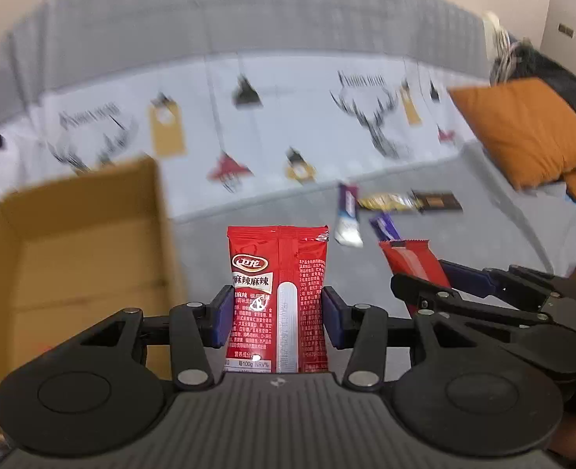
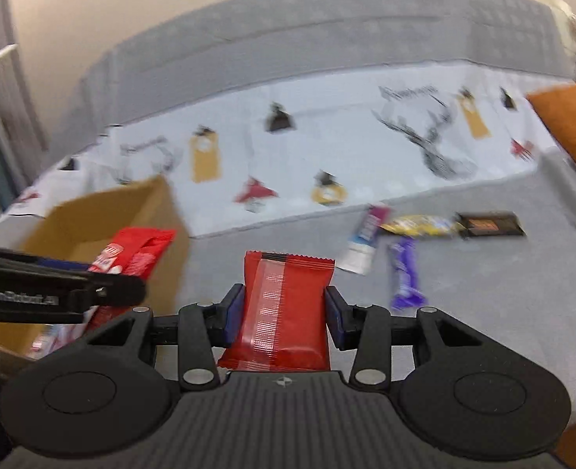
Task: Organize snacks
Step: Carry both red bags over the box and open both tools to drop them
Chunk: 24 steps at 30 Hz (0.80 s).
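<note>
My left gripper (image 1: 278,314) is shut on a red spicy-snack packet (image 1: 278,273) with Chinese print, held upright above the grey bed, just right of an open cardboard box (image 1: 73,258). My right gripper (image 2: 284,314) is shut on a red wafer-style packet (image 2: 284,305), held above the bed to the right of the box (image 2: 92,215). Each gripper shows in the other's view: the right one (image 1: 440,279) with its packet (image 1: 416,264), the left one with its packet (image 2: 131,258) at the box's opening.
Several loose snacks lie on the grey blanket: a white-purple packet (image 2: 364,242), a purple bar (image 2: 405,273), a yellow packet (image 2: 416,224), a dark bar (image 2: 489,224). An orange pillow (image 1: 522,129) lies at right. A patterned white sheet (image 1: 288,125) and grey headboard lie behind.
</note>
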Motion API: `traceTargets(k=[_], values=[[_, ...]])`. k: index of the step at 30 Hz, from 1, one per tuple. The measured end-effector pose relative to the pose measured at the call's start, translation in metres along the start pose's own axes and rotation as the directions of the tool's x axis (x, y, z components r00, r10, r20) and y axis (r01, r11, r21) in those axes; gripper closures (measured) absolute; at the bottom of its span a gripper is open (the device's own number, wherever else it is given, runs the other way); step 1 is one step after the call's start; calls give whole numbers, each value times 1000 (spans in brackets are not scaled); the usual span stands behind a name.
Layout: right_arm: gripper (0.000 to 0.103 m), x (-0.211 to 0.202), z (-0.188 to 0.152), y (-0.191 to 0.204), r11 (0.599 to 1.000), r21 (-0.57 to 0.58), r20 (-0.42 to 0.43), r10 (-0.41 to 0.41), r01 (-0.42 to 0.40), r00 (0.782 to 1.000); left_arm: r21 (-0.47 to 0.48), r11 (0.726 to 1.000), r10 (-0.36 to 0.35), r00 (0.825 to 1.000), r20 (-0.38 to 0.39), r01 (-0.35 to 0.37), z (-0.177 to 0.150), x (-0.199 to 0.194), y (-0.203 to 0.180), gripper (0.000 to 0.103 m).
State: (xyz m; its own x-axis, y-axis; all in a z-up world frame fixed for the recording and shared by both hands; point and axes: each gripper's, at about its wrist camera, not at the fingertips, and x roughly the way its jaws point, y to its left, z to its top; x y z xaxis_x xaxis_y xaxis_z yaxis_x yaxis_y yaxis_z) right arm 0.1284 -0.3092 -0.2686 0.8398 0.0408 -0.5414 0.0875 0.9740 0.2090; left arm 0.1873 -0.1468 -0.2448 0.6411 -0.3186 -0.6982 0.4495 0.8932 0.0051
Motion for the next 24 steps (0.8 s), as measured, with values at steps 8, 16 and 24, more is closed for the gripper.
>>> traceTargets(k=[8, 16, 24], values=[[58, -34, 46, 113, 982, -137, 109, 148, -133, 983, -103, 992, 92, 984, 152, -77, 5, -95, 81, 51], [58, -83, 80, 193, 940, -251, 212, 287, -232, 934, -183, 975, 177, 933, 314, -123, 4, -196, 136, 52], [58, -88, 85, 217, 919, -309, 229, 321, -244, 919, -242, 963, 209, 891, 403, -117, 5, -232, 154, 52]])
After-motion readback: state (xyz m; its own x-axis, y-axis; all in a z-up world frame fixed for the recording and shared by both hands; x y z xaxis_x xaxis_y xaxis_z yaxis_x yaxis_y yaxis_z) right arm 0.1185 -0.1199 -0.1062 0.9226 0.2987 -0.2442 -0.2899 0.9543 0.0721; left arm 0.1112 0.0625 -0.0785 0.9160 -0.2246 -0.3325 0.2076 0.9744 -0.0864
